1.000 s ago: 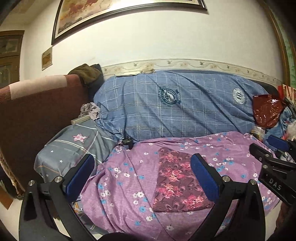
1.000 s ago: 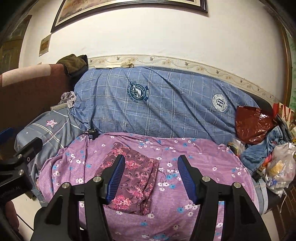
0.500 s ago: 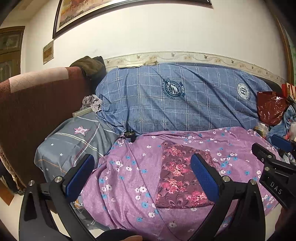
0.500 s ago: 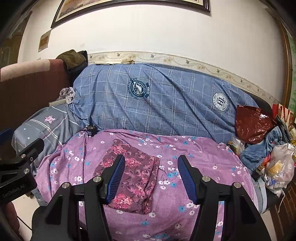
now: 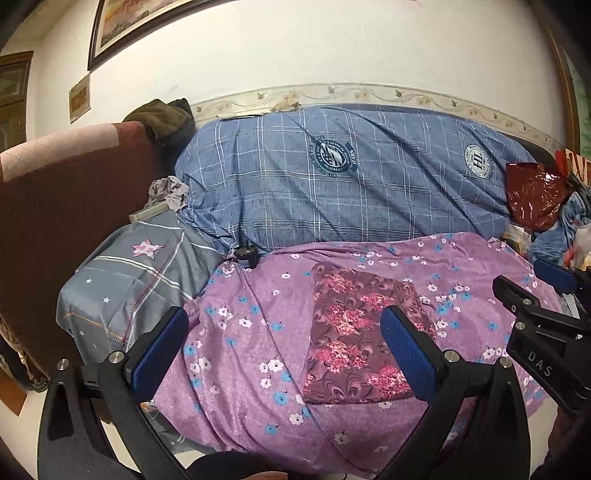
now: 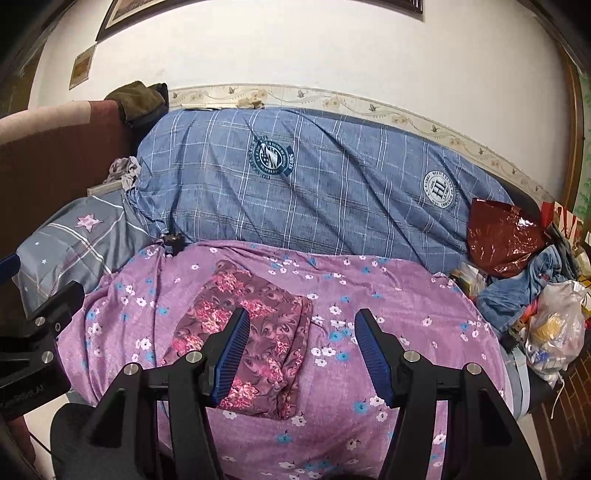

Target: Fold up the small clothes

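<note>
ahead on the bed, the floral garment [image 6: 251, 343] lies lengthwise between my grippers, nearer the right gripper [image 6: 301, 350]; both jaws apart, empty.

A white wall [image 5: 332, 48] fills the upper frame, crossed by a floral border [image 5: 369, 92]. A framed picture [image 5: 122, 26] is hung at upper left. A brown sofa arm [image 5: 55, 199] is seen at left, a wooden frame [image 6: 576, 110] at right.

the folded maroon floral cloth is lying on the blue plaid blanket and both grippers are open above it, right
Not quite: the folded maroon floral cloth lies on the purple flowered sheet, as the right wrist view shows. The blue plaid blanket is behind. Both the left gripper and right gripper are open.
</note>
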The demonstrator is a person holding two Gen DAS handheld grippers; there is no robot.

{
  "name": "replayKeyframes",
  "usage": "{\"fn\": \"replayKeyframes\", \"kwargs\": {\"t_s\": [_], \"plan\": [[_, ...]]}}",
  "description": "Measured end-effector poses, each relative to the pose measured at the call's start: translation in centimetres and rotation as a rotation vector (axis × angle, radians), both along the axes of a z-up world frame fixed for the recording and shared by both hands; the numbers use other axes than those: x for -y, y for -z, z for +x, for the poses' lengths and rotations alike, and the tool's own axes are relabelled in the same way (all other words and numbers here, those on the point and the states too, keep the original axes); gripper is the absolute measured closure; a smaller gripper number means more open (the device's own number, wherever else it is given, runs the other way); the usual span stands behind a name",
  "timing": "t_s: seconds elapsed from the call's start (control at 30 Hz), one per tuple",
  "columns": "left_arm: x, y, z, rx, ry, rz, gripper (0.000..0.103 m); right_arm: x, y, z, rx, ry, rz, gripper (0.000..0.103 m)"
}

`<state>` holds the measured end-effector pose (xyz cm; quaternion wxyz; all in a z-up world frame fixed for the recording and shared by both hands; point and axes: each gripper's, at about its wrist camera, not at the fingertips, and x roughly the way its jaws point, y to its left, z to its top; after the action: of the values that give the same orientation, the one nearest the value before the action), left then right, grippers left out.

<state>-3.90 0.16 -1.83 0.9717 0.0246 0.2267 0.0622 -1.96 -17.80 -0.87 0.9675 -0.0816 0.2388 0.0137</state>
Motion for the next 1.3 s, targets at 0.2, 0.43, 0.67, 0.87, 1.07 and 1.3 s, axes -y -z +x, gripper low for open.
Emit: {"fn": "replayKeyframes", "kwargs": {"t_s": [0.2,0.43,0.67,0.87,1.07,1.3], "plan": [[0.3,0.2,0.3,0.004,0.045,-0.018,0.000,0.3,0.6,0.7,-0.015,0.024,-0.012,0.042],[1.3,0.9,1.0,-0.005,0.114,-0.017,0.000,0.3,1.1,1.2,-0.012,0.052,-0.038,0.042],[2.1,1.9,2.3,-0.031,0.155,-0.029,0.000,2.1,1.3,2.2,-0.016,0.124,-0.033,0.042],[2.2,2.5,3.2,-0.048,0.165,-0.044,0.000,3.2,1.8,3.0,-0.024,0.159,-0.024,0.042],[1.8,2.8,3.9,-0.061,0.161,-0.063,0.000,3.1,2.1,3.6,-0.033,0.159,-0.029,0.042],[1.7,3.1,4.1,-0.067,0.176,-0.078,0.000,3.2,2.6,4.1,-0.045,0.155,-0.027,0.042]]}}
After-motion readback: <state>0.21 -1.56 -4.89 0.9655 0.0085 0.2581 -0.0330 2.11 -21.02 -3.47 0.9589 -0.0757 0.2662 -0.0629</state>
